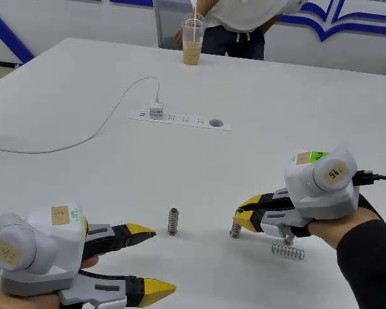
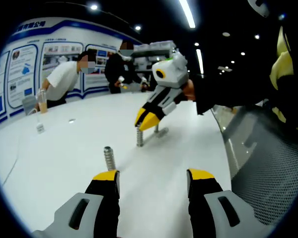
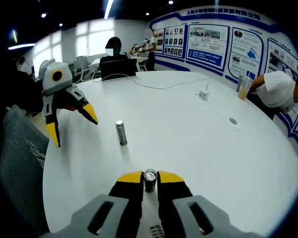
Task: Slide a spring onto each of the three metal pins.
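A metal pin with a spring (image 1: 173, 221) (image 2: 109, 157) (image 3: 121, 133) stands upright on the white table (image 1: 257, 96). My left gripper (image 1: 151, 259) (image 2: 154, 176) is open just short of it, nothing between its yellow tips. My right gripper (image 1: 246, 213) (image 3: 150, 176) is shut on the top of a second pin (image 3: 150, 179), which carries a spring (image 1: 235, 227) (image 2: 139, 137) below the jaws. A loose spring (image 1: 288, 251) lies flat on the table under the right hand. The left gripper (image 3: 72, 119) also shows open in the right gripper view.
A white power strip (image 1: 180, 120) with a plugged charger (image 1: 156, 111) and cable lies mid-table. A plastic cup of drink (image 1: 193, 42) stands at the far edge by a person (image 1: 238, 19). A mesh chair (image 2: 260, 163) stands beside the table.
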`<state>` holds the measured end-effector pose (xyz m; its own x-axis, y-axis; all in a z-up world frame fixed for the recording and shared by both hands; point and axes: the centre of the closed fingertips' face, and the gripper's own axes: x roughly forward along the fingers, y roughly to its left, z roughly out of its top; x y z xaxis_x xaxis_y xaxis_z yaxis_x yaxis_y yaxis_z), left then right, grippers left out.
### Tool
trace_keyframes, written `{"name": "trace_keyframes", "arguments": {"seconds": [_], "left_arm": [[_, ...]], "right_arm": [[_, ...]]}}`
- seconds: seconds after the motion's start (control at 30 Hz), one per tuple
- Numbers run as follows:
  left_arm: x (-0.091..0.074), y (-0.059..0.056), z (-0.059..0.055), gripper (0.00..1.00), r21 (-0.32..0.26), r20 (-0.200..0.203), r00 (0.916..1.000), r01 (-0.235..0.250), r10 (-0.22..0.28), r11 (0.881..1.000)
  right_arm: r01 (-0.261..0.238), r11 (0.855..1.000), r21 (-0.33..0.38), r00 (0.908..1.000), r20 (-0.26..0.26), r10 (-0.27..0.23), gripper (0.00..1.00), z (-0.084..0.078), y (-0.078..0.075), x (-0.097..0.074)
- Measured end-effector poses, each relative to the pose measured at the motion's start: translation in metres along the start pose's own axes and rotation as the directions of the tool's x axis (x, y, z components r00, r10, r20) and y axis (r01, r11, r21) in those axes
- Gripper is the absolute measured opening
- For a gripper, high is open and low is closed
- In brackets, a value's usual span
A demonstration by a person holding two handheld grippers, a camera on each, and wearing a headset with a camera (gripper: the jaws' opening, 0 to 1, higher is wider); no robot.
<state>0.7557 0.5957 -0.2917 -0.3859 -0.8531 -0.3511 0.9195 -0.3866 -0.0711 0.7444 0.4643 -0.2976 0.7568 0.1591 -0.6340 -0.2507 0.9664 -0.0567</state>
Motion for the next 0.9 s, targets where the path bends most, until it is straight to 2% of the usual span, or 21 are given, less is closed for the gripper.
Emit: {"name": "trace_keyframes", "arguments": {"seconds": [0.23,0.9], "left_arm": [[-0.0003,-0.0001,-0.0003,0.55,-0.001,-0.002,1.0000,-0.001,0.001,1.000],[0.0000,-0.0012,0.0007,0.55,0.001,-0.002,1.0000,0.001,-0.001,1.000]], "right_arm": [[0.002,1.000,-0.001,0.9999,-0.017,-0.002,0.12,-0.0060,0.0013,0.0036],[0.009,1.000,-0.007,0.9997,-0.025,-0.009,0.16,-0.0076,0.0009,0.0042]]}}
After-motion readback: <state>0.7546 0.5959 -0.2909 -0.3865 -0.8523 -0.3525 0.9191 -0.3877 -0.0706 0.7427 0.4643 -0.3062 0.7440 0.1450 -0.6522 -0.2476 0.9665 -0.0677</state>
